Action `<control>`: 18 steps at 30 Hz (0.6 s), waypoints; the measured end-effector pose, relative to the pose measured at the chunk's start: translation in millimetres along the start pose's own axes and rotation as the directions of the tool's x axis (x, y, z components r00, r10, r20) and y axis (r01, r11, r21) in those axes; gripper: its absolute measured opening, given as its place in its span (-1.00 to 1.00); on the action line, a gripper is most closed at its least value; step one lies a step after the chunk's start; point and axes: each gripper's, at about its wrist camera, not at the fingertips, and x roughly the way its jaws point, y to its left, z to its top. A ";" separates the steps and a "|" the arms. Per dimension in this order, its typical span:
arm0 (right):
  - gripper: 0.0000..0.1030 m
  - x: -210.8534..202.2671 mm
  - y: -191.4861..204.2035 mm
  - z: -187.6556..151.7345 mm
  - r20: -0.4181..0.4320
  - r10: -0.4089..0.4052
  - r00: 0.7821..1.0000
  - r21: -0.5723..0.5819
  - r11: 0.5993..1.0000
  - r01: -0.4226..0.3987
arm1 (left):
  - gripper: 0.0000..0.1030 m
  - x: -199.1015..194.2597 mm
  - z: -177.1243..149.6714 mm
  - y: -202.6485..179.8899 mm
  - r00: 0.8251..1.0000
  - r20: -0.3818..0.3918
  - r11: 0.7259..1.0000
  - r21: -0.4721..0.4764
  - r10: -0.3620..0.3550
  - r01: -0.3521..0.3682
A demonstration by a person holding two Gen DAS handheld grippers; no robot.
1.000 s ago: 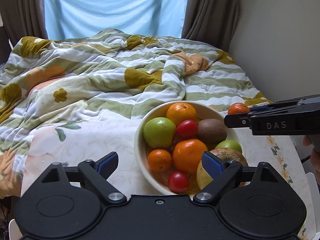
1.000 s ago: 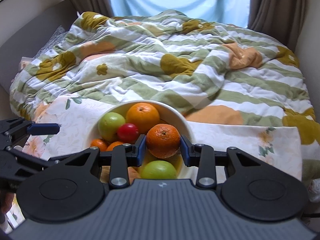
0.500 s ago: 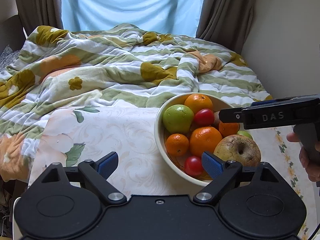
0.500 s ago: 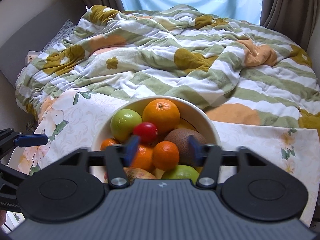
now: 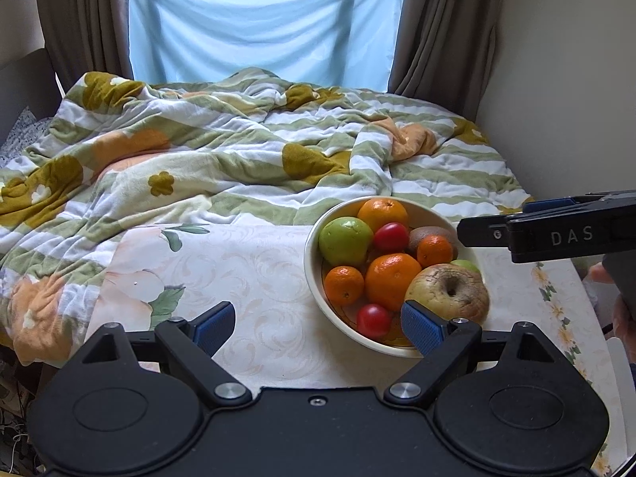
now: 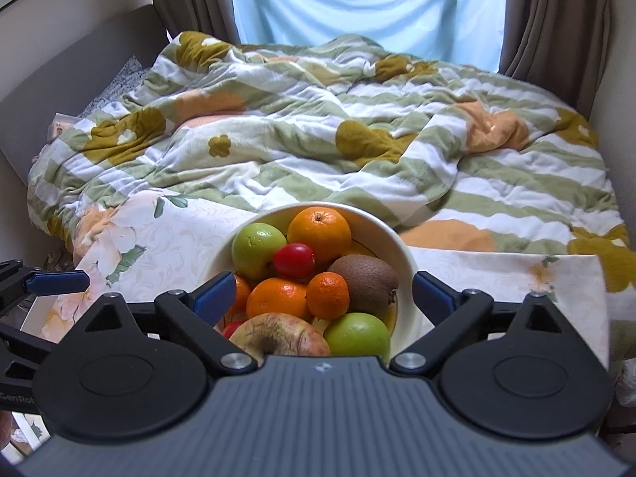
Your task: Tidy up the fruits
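Note:
A cream bowl (image 5: pixel 312 246) on the flowered tablecloth holds several fruits: oranges, a green apple (image 5: pixel 346 240), red fruits, a kiwi (image 6: pixel 363 282) and a wrinkled apple (image 5: pixel 447 292). A small tangerine (image 6: pixel 328 296) rests in the bowl beside the kiwi. My right gripper (image 6: pixel 324 297) hovers over the bowl with its jaws opening wide. The tangerine lies below the gap and neither pad touches it. My left gripper (image 5: pixel 318 328) stands open and empty over the cloth at the bowl's near left, its right finger in front of the rim.
A rumpled green, white and orange quilt (image 5: pixel 238 159) covers the bed beyond the tablecloth (image 5: pixel 246 270). A pale wall (image 5: pixel 556 99) runs close on the right. Curtains and a window stand at the back. A hand (image 5: pixel 624 310) shows at the right edge.
My right gripper let go of the small tangerine, which now sits in the bowl, and its jaws spread wide. Both grippers drew back from the bowl; the left one shifted left.

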 end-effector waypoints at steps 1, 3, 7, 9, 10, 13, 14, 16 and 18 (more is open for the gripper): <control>1.00 -7.2 0.5 -1.2 0.007 -0.004 1.000 -0.001 1.000 0.004 | 0.81 -5.8 -0.7 -2.2 1.000 0.010 1.000 0.000 0.002 -0.002; 1.00 -21.9 0.2 -3.5 0.023 -0.014 1.000 -0.001 1.000 0.014 | 0.81 -18.6 -3.0 -5.3 1.000 0.030 1.000 0.002 0.006 -0.006; 1.00 -54.8 1.2 -11.2 0.055 -0.035 0.998 0.010 0.999 0.034 | 0.89 -46.4 -7.9 -13.0 0.997 0.077 1.000 0.001 0.027 -0.027; 1.00 -72.1 2.3 -16.6 0.072 -0.054 0.996 0.015 0.998 0.053 | 1.00 -60.9 -12.2 -16.4 0.994 0.101 0.999 0.001 0.037 -0.038; 1.00 -80.7 3.2 -19.9 0.078 -0.067 0.995 0.018 0.998 0.066 | 1.00 -68.0 -14.6 -18.5 0.993 0.113 0.999 0.002 0.045 -0.045; 1.00 -106.9 4.9 -32.3 0.104 -0.093 0.990 0.032 0.995 0.090 | 1.00 -85.2 -21.2 -24.6 0.989 0.130 0.997 0.006 0.075 -0.077; 1.00 -115.0 5.6 -36.4 0.109 -0.106 0.988 0.034 0.994 0.103 | 1.00 -90.6 -24.1 -26.2 0.987 0.136 0.997 0.006 0.081 -0.082; 1.00 -130.8 8.6 -45.3 0.116 -0.143 0.983 0.036 0.990 0.139 | 1.00 -101.2 -30.5 -28.8 0.986 0.148 0.996 0.005 0.083 -0.084; 1.00 -145.8 10.6 -55.4 0.123 -0.175 0.977 0.048 0.984 0.170 | 1.00 -110.8 -36.8 -31.5 0.984 0.158 0.996 0.009 0.087 -0.090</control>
